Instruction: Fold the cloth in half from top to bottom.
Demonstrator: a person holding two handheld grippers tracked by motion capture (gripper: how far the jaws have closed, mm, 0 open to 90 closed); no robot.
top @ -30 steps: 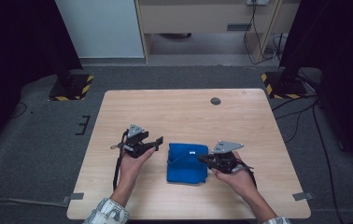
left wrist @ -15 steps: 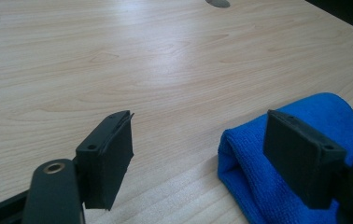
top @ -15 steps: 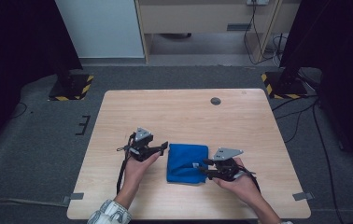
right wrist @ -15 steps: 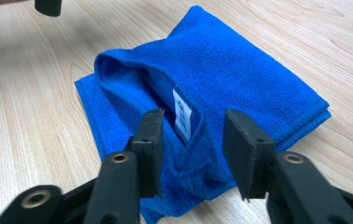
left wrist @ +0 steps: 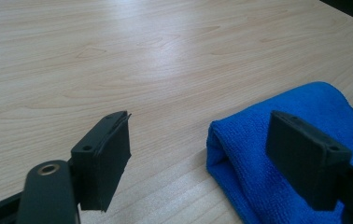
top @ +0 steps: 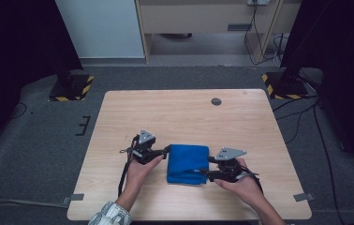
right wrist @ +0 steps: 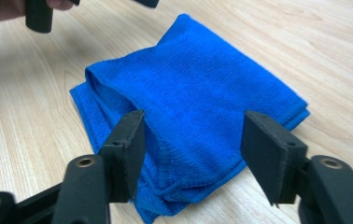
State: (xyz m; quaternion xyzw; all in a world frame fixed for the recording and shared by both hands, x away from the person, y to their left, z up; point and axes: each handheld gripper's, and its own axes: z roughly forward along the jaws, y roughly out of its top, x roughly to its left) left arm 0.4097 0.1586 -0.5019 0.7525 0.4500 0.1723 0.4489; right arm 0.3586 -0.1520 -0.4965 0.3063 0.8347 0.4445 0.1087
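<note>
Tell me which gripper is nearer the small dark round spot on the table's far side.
Left. The left gripper sits at the blue cloth's far-left corner; the right gripper is at its near-right corner, farther from the spot.

A bright blue terry cloth (top: 188, 163) is laid flat on the near half of a light wooden table (top: 184, 112). It is folded into a thick, roughly square pad, with several layers stacked at one edge (right wrist: 114, 126) and a rounded fold seen at another (left wrist: 221, 140)
</note>
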